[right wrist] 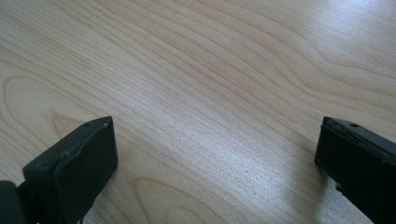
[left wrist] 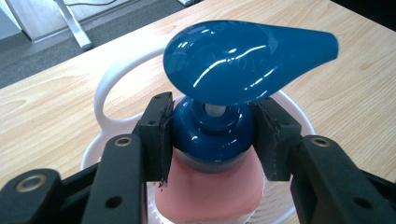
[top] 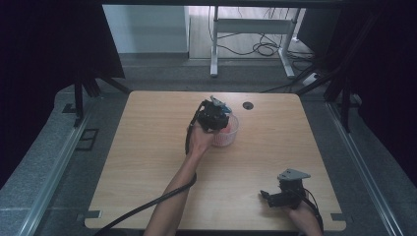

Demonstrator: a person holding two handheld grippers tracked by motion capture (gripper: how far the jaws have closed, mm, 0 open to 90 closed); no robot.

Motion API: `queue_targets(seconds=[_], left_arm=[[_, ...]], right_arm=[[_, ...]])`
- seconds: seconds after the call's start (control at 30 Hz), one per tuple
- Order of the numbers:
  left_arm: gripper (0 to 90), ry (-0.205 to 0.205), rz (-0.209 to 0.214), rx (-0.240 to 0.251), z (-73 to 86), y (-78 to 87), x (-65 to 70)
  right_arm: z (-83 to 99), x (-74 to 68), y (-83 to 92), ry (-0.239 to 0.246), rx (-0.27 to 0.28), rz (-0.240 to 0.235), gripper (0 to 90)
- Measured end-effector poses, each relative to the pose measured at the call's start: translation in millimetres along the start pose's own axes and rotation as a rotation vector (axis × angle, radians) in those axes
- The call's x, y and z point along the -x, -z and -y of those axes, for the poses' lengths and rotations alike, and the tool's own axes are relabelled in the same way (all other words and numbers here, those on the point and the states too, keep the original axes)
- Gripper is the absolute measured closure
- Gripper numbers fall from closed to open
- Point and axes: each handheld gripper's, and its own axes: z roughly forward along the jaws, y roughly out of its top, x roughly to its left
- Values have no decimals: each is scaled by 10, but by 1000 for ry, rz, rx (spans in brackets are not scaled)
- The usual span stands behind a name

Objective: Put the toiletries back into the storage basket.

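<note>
A pale wood-grain surface [top: 147,162] with rounded corners and a round cable port [top: 248,105] near its far edge stands on grey carpeted floor [top: 44,167]. Aluminium rails [top: 54,177] run along both sides, with black curtains [top: 44,44] hanging left and right. Beyond, a white desk frame [top: 251,29] stands over tangled black cables [top: 265,48], beside a white wall panel [top: 147,27]. Light is dim and even.

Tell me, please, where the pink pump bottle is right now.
In the high view, the pink pump bottle stands in the white basket near the table's far centre, gripped by the left tool.
</note>
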Motion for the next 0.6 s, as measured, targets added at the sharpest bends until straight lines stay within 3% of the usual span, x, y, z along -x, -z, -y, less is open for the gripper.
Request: queue_targets(seconds=[0.2,0.37,0.6], left_arm=[[512,5,-2,5,18,2,-9],[441,-21,-20,7,28,9,4],[362,-17,-16,30,39,45,-6]], right_arm=[[0,0,0,0,0,0,0],[0,0,0,0,0,0,0],[0,0,0,1,0,-1,0]])
